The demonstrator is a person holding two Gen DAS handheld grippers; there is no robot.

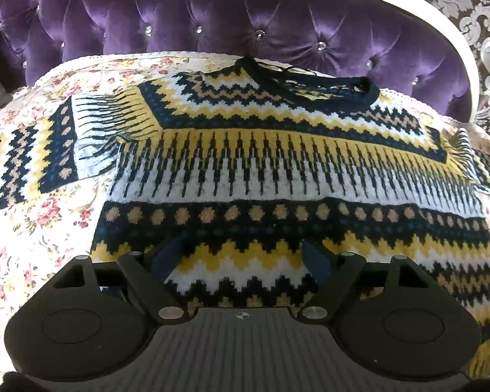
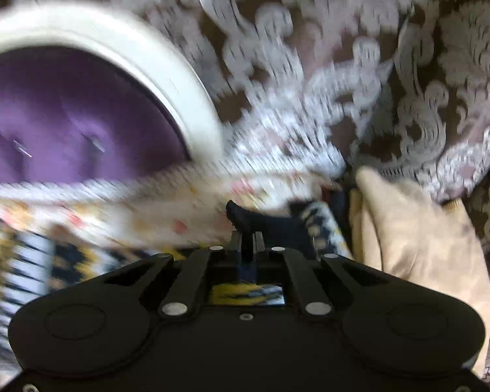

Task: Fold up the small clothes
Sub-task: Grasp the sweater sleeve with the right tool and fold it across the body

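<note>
A knitted sweater [image 1: 245, 163] in navy, yellow, white and tan zigzag bands lies flat on a floral bedspread [image 1: 32, 228], neck toward the headboard, left sleeve spread out to the left. My left gripper [image 1: 243, 254] is open and hovers over the sweater's lower hem, holding nothing. In the blurred right wrist view my right gripper [image 2: 248, 228] is shut on a dark navy edge of the sweater [image 2: 271, 225], near its right sleeve cuff [image 2: 320, 225].
A purple tufted headboard [image 1: 245, 23] with a white frame [image 1: 441, 32] stands behind the bed. Patterned damask wallpaper [image 2: 408, 81] is to the right. A beige cushion [image 2: 424, 238] lies at the bed's right edge beside the right gripper.
</note>
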